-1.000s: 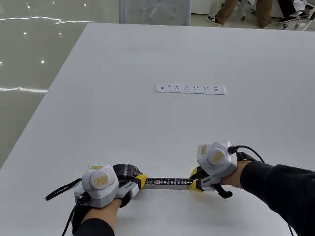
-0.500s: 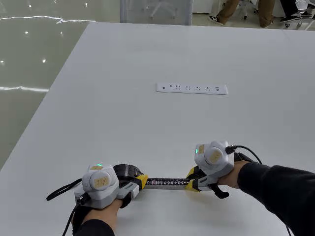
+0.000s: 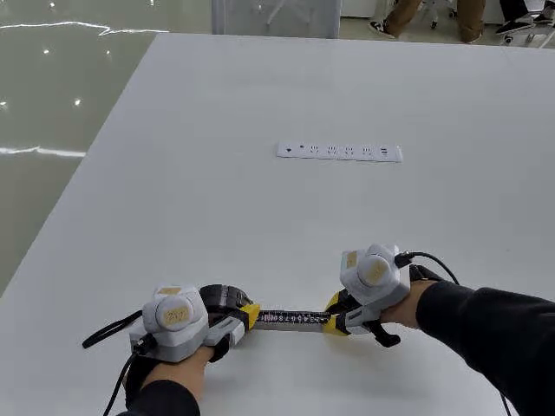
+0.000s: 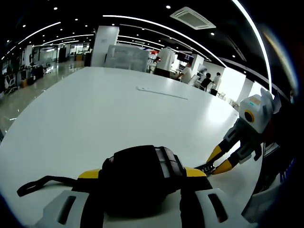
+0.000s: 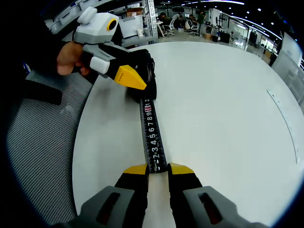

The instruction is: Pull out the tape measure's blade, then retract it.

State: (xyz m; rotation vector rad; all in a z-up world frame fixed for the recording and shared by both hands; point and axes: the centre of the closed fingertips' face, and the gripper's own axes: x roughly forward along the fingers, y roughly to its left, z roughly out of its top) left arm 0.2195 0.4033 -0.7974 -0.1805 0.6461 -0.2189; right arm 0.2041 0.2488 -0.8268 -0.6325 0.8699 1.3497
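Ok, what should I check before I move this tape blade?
1. Case grip: left gripper shut on the tape measure, ok.
2. End grip: right gripper shut on the blade, ok.
3. Straightness: blade runs unkinked between them, ok.
4. Clearance: power strip lies far off on the table, ok.
5. Snag: strap trails away from the blade, ok.
6. Lock released: cannot tell.

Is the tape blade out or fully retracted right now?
Out. The blade lies extended across the table from the case in the left gripper to the right gripper, shut on its tip.
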